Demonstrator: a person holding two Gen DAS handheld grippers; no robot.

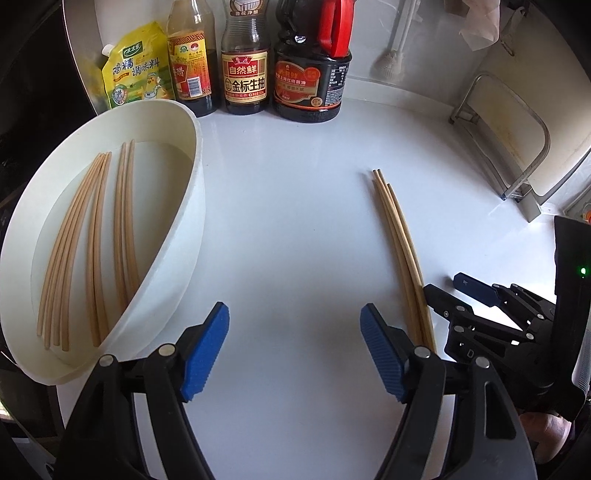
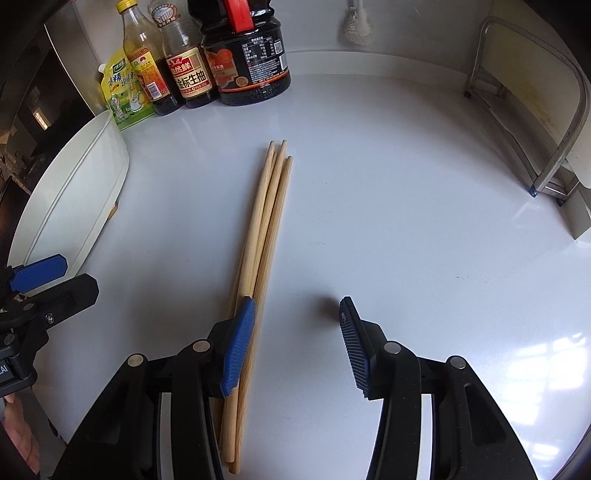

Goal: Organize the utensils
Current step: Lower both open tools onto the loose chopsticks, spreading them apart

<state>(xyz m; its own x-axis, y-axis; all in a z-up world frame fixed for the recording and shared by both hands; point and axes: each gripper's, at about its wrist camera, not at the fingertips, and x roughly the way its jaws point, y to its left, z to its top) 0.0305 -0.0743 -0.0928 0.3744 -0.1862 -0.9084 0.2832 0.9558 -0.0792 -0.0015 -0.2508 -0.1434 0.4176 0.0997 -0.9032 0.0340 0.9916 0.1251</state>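
Note:
A white oval tray (image 1: 184, 236) sits on the left of the white counter with several wooden chopsticks (image 1: 92, 240) lying in it. My left gripper (image 1: 295, 332) hovers open over bare counter just right of the tray, nothing between its blue pads. Three more chopsticks (image 2: 266, 229) lie side by side on the counter (image 2: 406, 221). My right gripper (image 2: 295, 314) is open and low over their near ends. Its left pad (image 2: 240, 343) sits on top of the bundle, and the gap to the right pad is bare. In the left wrist view the same three chopsticks (image 1: 399, 240) run toward the right gripper (image 1: 448, 286).
Three sauce bottles (image 1: 245, 74) and a yellow seasoning pouch (image 1: 135, 74) line the back wall. A white brush (image 2: 356, 26) hangs behind. A metal rack (image 2: 546, 122) stands at the right edge. The left gripper's pad (image 2: 37, 273) shows beside the tray's wall (image 2: 81, 206).

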